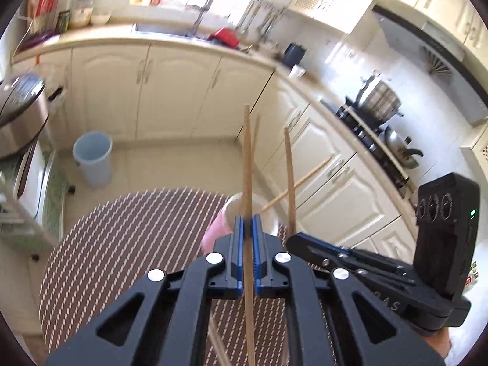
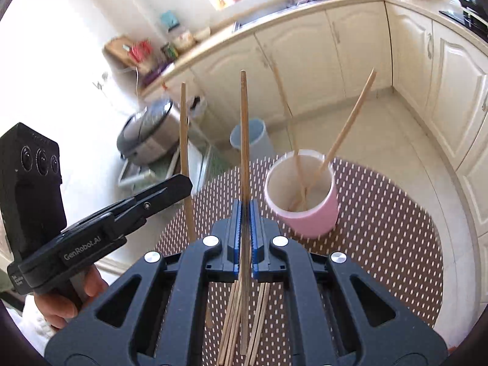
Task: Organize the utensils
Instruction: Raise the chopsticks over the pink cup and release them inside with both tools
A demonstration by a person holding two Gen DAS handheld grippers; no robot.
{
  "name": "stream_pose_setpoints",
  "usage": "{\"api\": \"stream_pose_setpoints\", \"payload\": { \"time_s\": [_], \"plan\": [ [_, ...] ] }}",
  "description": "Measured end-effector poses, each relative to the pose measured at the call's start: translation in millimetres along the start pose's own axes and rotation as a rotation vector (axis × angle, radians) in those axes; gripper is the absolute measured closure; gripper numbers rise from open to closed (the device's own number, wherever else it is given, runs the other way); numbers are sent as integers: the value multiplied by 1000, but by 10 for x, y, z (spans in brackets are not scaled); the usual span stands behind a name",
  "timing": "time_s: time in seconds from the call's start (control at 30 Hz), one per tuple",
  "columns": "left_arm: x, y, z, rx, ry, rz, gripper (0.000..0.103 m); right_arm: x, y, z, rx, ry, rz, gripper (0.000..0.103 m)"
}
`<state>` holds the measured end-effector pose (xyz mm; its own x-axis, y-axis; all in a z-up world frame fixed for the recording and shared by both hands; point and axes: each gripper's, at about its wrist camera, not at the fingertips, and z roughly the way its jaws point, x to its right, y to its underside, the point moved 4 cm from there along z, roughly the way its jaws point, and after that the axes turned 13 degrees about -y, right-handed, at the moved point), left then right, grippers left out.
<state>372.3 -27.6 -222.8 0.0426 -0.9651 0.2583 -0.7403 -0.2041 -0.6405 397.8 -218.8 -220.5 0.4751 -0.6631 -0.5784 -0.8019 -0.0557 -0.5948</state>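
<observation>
My left gripper (image 1: 247, 218) is shut on a wooden chopstick (image 1: 247, 158) that stands upright between its blue pads. My right gripper (image 2: 245, 202) is shut on another upright chopstick (image 2: 244, 128). Each gripper shows in the other's view: the right gripper (image 1: 292, 240) with its chopstick (image 1: 289, 177), the left gripper (image 2: 184, 184) with its chopstick (image 2: 184, 134). A pink cup (image 2: 308, 213) stands on the round dotted mat (image 2: 381, 228) ahead and holds two leaning chopsticks (image 2: 347, 128). In the left wrist view the cup (image 1: 215, 228) is half hidden behind the fingers. Several loose chopsticks (image 2: 235, 326) lie on the mat under the right gripper.
A blue waste bin (image 1: 93, 158) stands on the floor beyond the table. A rice cooker (image 2: 149, 137) sits on a low shelf to the left. Cream cabinets (image 1: 177, 91) line the far wall and right side, with pots on a stove (image 1: 378, 100). A hand (image 2: 58, 305) holds the left gripper.
</observation>
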Motion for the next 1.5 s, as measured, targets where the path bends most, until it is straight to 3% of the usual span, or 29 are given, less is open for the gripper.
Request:
{"api": "stream_pose_setpoints", "payload": {
  "time_s": [0.33,0.73,1.03,1.5],
  "plan": [
    [362,-594,188,162,26,-5,98,215,-590,-166,218,33,-65,97],
    [441,-688,575,259,-20,25,97,364,-808,-73,378,79,-139,97],
    [376,-503,746,252,-55,57,97,392,-701,93,338,92,-193,97],
    [299,-154,623,200,-73,92,97,383,-316,18,242,145,-207,97]
  ]
}}
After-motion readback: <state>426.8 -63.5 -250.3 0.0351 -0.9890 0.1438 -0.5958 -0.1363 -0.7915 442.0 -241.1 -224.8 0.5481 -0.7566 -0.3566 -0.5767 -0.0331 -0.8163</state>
